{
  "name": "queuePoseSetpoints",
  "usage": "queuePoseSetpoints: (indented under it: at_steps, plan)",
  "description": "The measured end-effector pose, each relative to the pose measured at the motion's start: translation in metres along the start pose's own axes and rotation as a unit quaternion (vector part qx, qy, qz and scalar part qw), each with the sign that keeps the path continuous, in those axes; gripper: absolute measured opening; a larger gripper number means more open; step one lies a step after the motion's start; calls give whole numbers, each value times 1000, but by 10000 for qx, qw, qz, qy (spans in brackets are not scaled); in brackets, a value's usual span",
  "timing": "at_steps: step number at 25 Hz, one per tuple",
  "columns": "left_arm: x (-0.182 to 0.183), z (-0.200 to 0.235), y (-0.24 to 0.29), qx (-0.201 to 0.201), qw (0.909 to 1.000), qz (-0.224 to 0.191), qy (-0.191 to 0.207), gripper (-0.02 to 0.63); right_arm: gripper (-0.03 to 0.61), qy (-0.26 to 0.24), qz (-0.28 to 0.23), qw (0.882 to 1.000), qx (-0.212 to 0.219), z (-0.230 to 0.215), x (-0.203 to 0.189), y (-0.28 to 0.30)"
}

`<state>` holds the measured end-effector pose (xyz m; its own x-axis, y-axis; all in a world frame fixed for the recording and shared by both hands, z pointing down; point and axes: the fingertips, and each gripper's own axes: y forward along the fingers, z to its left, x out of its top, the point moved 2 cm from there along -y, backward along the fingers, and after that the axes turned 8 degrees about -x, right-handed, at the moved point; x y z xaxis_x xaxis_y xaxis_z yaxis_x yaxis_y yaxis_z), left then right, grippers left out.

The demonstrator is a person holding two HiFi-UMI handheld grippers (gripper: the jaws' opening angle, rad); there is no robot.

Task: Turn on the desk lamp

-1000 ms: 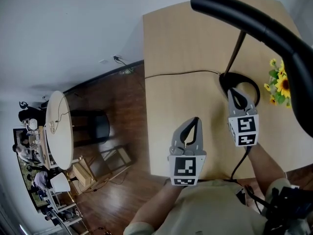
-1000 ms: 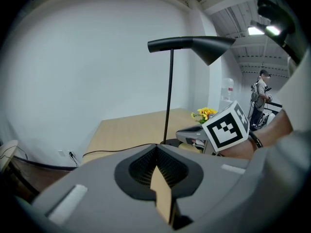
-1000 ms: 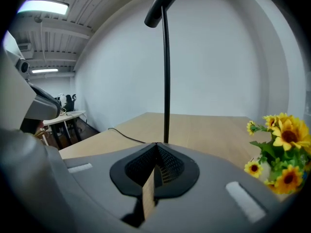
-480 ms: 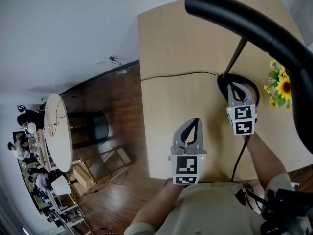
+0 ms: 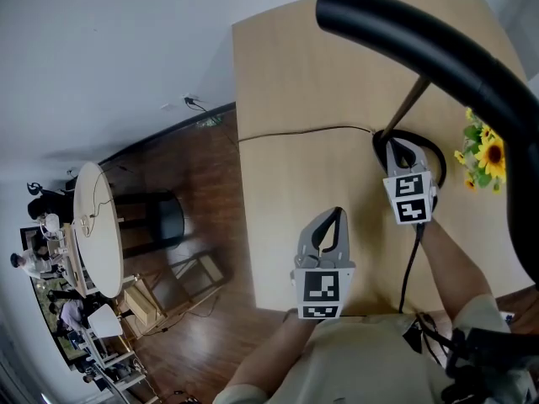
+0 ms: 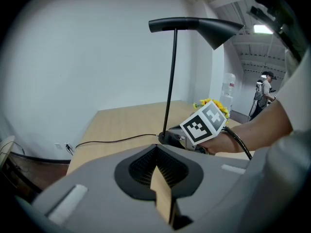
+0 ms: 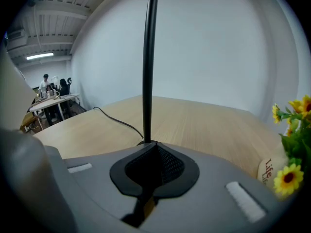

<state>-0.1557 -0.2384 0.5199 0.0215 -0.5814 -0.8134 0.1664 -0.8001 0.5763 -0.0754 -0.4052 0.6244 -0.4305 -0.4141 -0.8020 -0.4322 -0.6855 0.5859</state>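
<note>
We have the right tongs [image 5: 396, 148] pressed together with nothing between them. Their tips are down at the foot of the desk lamp [image 5: 421, 40], over its flat round base [image 6: 167, 138]. In the right gripper view the thin stem [image 7: 148, 72] rises straight up just beyond the tips, dead ahead and very close.

The lamp stands on the far right part of the worktop [image 5: 295, 74]. Its stem runs upright and its long dark shade reaches out high above our hands. The sunflowers [image 5: 484, 154] sit just to the right of the base, and the cable [image 5: 295, 130] trails off to the left.

The left tongs [image 5: 336, 215] are also closed on nothing. They are held nearer our body and well apart from the base, which lies ahead of them and to their right.

So the right side is clearly the one placed to work the lamp. We cannot make out a switch in any view. If it sits on the base, we judge the coming move to be a short press downward from where the right tips are.
</note>
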Motion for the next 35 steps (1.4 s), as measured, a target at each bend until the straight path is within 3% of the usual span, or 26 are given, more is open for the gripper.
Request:
queuePoseSetpoints:
  at_steps: [9, 16, 27, 35]
  plan:
    - [2, -2, 4, 10, 10000, -65, -8, -2, -2, -108, 46, 9999, -75, -2, -4, 4]
    - [12, -3, -6, 0, 9996, -267, 36, -2, 0, 309, -50, 9995, 86, -6, 1, -3]
    - [29, -14, -39, -107, 9974, -710, 113, -2, 0, 885, -886, 9921, 37, -4, 56, -101]
    - [33, -26, -70, -271, 9929, -1152, 115, -2, 0, 776, -1349, 9877, 108, 25, 67, -180]
